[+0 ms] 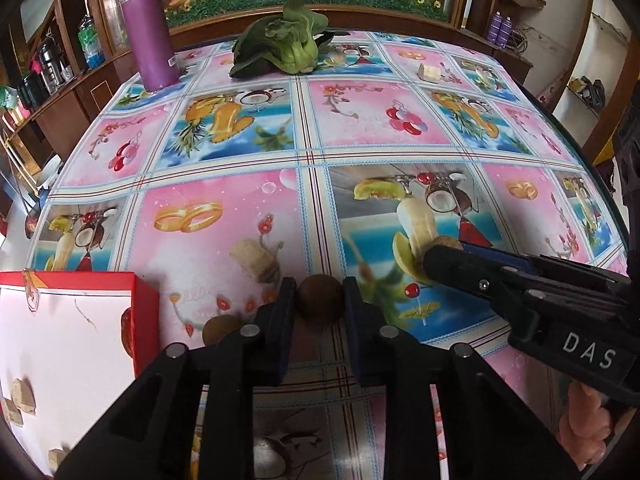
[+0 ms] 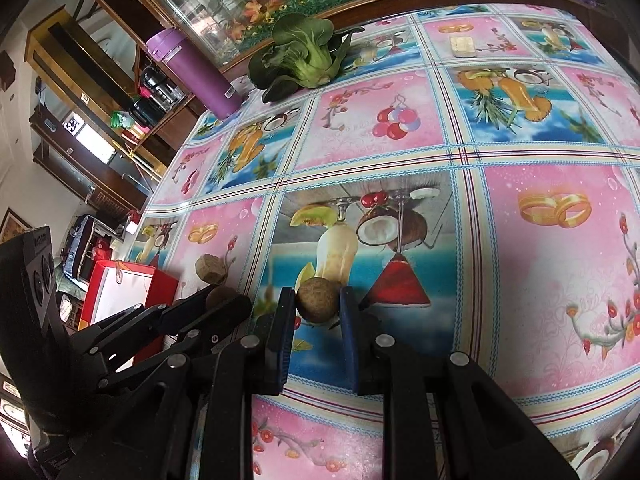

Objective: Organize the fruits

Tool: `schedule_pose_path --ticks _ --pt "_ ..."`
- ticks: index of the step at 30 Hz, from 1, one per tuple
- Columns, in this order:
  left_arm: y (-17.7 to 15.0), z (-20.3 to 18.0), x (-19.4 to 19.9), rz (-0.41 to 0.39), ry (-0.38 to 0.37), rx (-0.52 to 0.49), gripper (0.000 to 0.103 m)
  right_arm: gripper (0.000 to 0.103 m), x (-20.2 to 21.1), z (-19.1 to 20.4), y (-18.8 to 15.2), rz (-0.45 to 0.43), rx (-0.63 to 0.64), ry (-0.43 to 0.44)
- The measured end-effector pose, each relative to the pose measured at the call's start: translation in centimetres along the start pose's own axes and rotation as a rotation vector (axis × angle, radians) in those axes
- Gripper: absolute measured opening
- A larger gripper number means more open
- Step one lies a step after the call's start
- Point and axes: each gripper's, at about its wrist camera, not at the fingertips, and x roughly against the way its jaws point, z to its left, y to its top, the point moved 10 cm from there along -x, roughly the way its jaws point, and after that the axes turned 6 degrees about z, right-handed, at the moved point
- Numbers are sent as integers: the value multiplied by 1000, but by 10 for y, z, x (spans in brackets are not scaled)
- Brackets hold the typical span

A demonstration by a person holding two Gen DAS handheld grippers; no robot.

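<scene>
My left gripper (image 1: 320, 292) is shut on a round brown fruit (image 1: 320, 305), held low over the patterned tablecloth (image 1: 224, 240). A second brown fruit (image 1: 220, 330) lies just to its left, beside a red box (image 1: 146, 312) with a white inside. Reaching in from the right, my right gripper (image 1: 444, 250) pinches another brown fruit (image 1: 448, 241). In the right wrist view that gripper (image 2: 318, 296) is shut on its fruit (image 2: 318, 304). The left gripper (image 2: 224, 300) shows at the left with its fruit (image 2: 216, 295), near the red box (image 2: 120, 292).
A purple bottle (image 1: 148, 32) and a bok choy (image 1: 280, 48) stand at the table's far side, with a beige block (image 1: 430, 72) to the right. A cork-like piece (image 1: 256, 258) lies near the box; similar pieces lie inside it. A hand (image 1: 584, 428) holds the right gripper.
</scene>
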Motion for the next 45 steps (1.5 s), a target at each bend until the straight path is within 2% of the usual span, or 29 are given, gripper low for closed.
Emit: schedule_pose_path --ticks 6,13,20,29,39,45 --pt "-5 -2 14 -33 36 7 25 20 0 1 0 -4 20 -13" --pt "-12 0 62 -154 100 7 25 20 0 4 -2 -19 54 -47" --pt "-29 4 102 -250 143 16 25 20 0 10 -5 -53 135 -136" --pt "-51 16 124 -282 142 50 25 20 2 12 -11 -90 173 -194" --pt "-68 32 123 -276 112 84 25 20 6 14 -19 -108 155 -205" --pt "-81 51 124 -270 78 119 25 20 9 18 -29 -115 143 -242"
